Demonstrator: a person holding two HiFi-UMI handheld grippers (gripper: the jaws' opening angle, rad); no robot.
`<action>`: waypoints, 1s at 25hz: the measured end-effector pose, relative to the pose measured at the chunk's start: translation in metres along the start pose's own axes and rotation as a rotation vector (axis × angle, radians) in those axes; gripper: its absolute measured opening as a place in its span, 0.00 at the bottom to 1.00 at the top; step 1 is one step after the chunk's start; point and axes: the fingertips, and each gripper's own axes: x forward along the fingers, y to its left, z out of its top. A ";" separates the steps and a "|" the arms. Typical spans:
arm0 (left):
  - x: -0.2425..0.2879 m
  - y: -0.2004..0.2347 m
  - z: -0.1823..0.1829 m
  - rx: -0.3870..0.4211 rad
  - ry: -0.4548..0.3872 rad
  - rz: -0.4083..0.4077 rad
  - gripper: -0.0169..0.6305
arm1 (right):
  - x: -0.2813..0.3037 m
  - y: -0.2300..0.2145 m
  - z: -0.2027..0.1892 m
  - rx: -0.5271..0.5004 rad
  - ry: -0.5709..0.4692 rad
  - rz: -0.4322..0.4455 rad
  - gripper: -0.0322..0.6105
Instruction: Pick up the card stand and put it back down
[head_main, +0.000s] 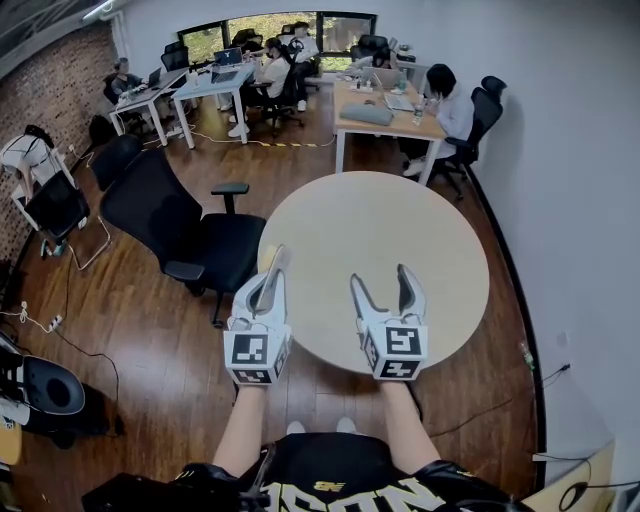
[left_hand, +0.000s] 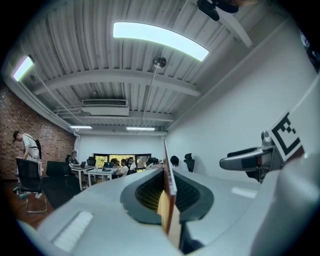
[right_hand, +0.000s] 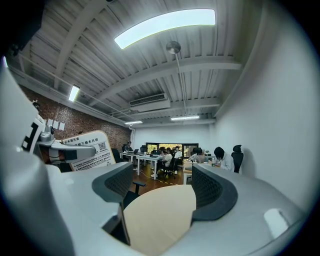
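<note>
Head view: we see the left hand-held gripper (head_main: 272, 276) closed on the card stand (head_main: 277, 262), at the near edge of the round tabletop (head_main: 400, 230). The stand appears here only as a thin strip. The right hand-held gripper (head_main: 382, 283) is open and empty.

Left gripper view: the stand is clamped edge-on between the jaws, and its face is hidden.

Right gripper view: only here we see the printed face, at the left, with its lower part cut off behind a jaw.

My left gripper (head_main: 270, 282): matt grey plastic
Card stand (right_hand: 89, 150): smooth printed board
Table (head_main: 400, 225): matt pale wood top
</note>
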 end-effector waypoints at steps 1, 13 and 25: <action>0.001 0.000 -0.001 0.000 0.003 -0.005 0.05 | 0.000 -0.001 -0.001 0.003 0.001 -0.002 0.61; 0.070 0.012 0.008 0.110 0.051 -0.233 0.05 | -0.003 -0.047 -0.011 0.032 0.008 -0.071 0.61; 0.166 -0.027 0.079 0.404 0.022 -0.591 0.05 | -0.061 -0.131 -0.005 0.012 -0.022 -0.273 0.61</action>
